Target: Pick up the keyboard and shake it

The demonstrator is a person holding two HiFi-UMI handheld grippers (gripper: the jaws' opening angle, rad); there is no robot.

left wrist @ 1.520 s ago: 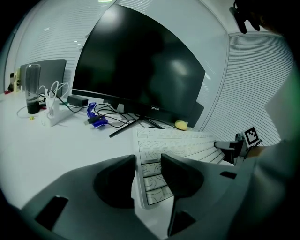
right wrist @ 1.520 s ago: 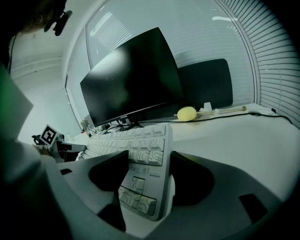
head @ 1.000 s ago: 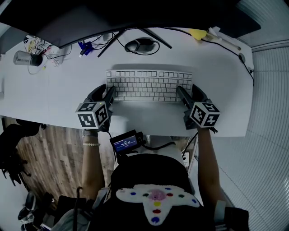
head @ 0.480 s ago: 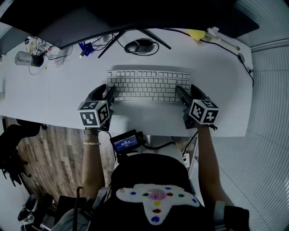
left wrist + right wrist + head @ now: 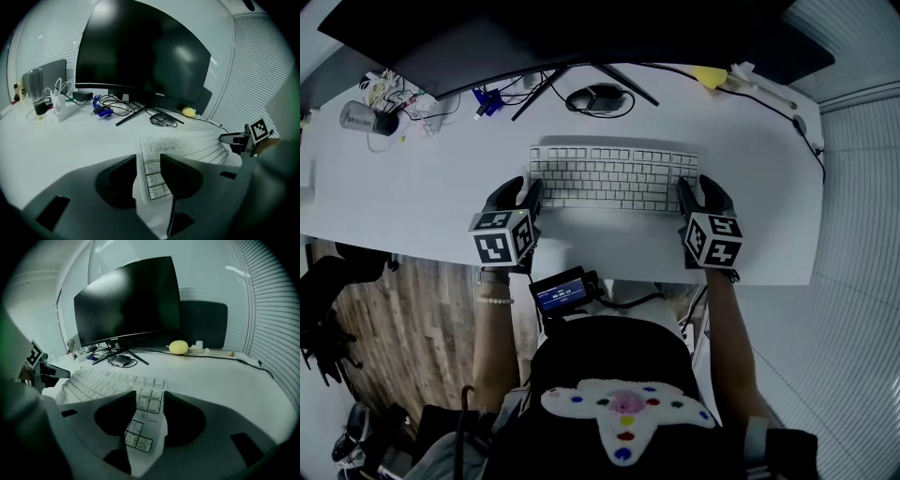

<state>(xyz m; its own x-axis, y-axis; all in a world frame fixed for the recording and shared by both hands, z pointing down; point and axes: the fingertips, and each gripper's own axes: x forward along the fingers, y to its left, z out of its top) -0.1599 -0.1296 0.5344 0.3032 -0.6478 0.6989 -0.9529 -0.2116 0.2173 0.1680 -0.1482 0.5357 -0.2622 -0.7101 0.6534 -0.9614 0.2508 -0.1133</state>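
Observation:
A white keyboard [image 5: 614, 178] lies across the white desk [image 5: 441, 187] below a dark monitor. My left gripper [image 5: 530, 193] is at its left end; in the left gripper view the keyboard's [image 5: 187, 147] corner sits between the jaws of that gripper [image 5: 148, 159], which are closing and touch it on both sides. My right gripper [image 5: 686, 194] is at the right end. In the right gripper view the end keys of the keyboard [image 5: 103, 383] fill the gap of that gripper [image 5: 150, 401], whose jaws are closing against them.
The monitor stand's legs [image 5: 619, 80] and a dark puck with a coiled cable [image 5: 598, 97] are behind the keyboard. A yellow lump [image 5: 710, 71] is at the back right, blue plugs [image 5: 485, 98] and a grey cylinder [image 5: 361, 117] at the back left. The desk's front edge [image 5: 609, 277] runs just behind both grippers.
Both grippers have slid forward along the keyboard's ends. The right gripper's jaws have narrowed onto the right end. The keyboard has stayed on the desk.

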